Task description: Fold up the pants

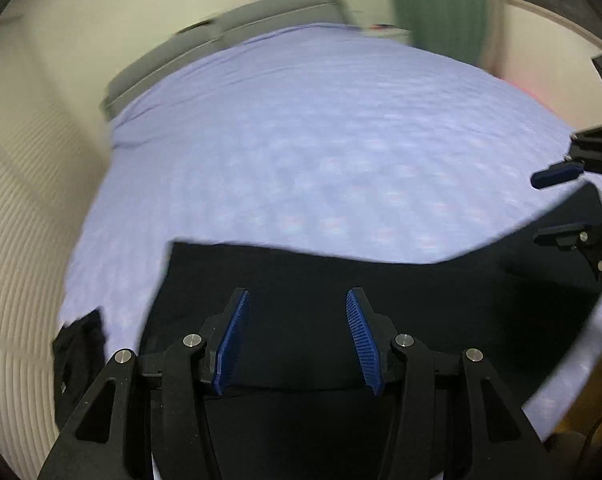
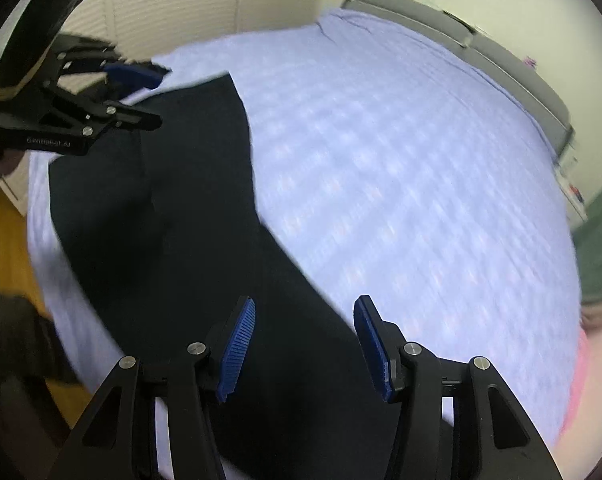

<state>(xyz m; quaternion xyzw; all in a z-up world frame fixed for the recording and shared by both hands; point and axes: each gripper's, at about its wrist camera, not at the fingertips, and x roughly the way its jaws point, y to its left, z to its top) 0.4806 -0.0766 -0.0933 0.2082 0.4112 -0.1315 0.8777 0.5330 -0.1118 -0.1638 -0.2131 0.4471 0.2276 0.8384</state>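
Black pants (image 1: 341,292) lie flat near the front edge of a bed with a lilac patterned sheet (image 1: 301,152). My left gripper (image 1: 297,300) is open and empty, just above the pants. My right gripper (image 2: 305,308) is open and empty, over the pants (image 2: 189,208) near their edge on the sheet (image 2: 401,180). The right gripper also shows in the left wrist view (image 1: 561,204), open at the far right. The left gripper shows in the right wrist view (image 2: 141,96), open at the upper left. Both views are blurred.
A grey headboard (image 1: 229,32) runs along the far edge of the bed. A ribbed white wall panel (image 1: 21,240) stands at the left. A green curtain (image 1: 437,4) hangs at the back. A second dark cloth piece (image 1: 77,352) lies at the bed's left edge. Wooden floor (image 2: 9,248) shows beside the bed.
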